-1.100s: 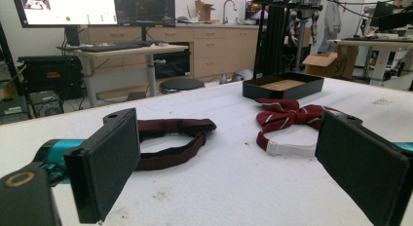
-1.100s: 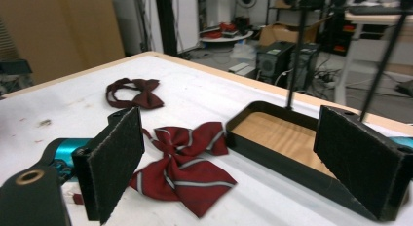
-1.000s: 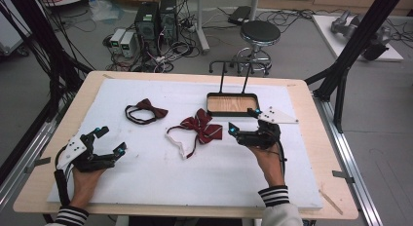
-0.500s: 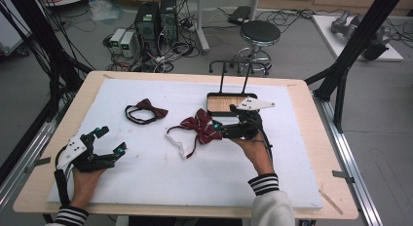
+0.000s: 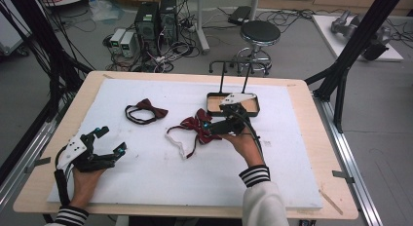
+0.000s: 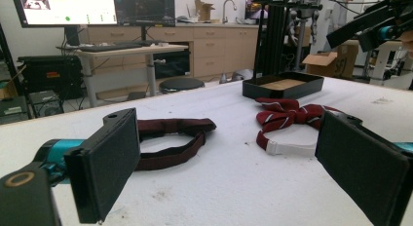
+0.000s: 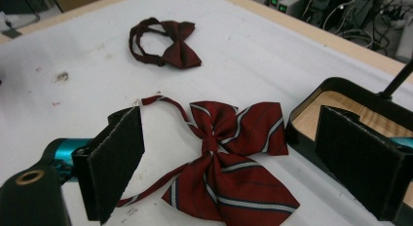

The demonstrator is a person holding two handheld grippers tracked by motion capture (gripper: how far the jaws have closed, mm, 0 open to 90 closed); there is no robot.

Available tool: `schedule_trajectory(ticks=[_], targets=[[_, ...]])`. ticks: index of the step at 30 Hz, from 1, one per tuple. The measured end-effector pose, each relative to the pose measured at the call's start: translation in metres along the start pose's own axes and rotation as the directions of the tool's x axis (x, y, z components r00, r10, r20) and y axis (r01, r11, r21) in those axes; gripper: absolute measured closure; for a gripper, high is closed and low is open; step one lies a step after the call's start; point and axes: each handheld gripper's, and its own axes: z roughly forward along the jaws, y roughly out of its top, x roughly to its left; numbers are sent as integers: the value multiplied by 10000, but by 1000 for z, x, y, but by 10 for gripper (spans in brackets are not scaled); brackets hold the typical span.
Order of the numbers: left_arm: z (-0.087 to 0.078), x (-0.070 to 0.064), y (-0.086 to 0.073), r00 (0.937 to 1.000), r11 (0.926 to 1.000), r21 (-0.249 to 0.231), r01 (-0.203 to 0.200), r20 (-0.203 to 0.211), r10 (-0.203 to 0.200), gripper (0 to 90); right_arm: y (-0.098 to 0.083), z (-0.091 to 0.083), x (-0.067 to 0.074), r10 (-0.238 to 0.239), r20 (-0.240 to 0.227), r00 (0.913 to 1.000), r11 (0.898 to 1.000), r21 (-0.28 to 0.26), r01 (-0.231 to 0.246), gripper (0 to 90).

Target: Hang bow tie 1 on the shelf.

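Striped bow tie (image 7: pixel 229 158) lay on the counter (image 5: pixel 146 187) just left of the black tray (image 5: pixel 210 108), directly beneath the right claw (image 5: pixel 210 127), whose jaws gaped wide astride its knot; the left claw (image 5: pixel 109 141), also wide, rested well apart.

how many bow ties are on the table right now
2: a striped bow tie mid-table, between the right gripper's open fingers, and a plain dark bow tie lying farther left.

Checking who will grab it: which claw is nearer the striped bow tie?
The right claw: it sits open right at the striped bow tie, jaws to either side of it. The left claw rests open far off, near the table's front left.
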Motion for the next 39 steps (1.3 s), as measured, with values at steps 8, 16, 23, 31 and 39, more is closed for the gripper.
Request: schedule_trajectory(ticks=[8,16,23,31,39], targets=[[0,0,0,10000,10000,1,-14,2,14,96,2,20,4,-135,86,9999,9966,819,127,104],[0,0,0,10000,10000,-16,-5,16,5,96,5,41,6,-28,441,9990,9867,1627,-44,104],[0,0,0,10000,10000,-7,-16,10,16,96,6,52,7,78,510,9987,9774,2107,-184,104],[0,0,0,10000,10000,-7,-11,11,11,96,3,61,9,-162,409,9990,9638,2666,47,161],[0,0,0,10000,10000,-5,-13,13,13,96,3,71,9,29,141,9999,9472,3205,-72,207]])
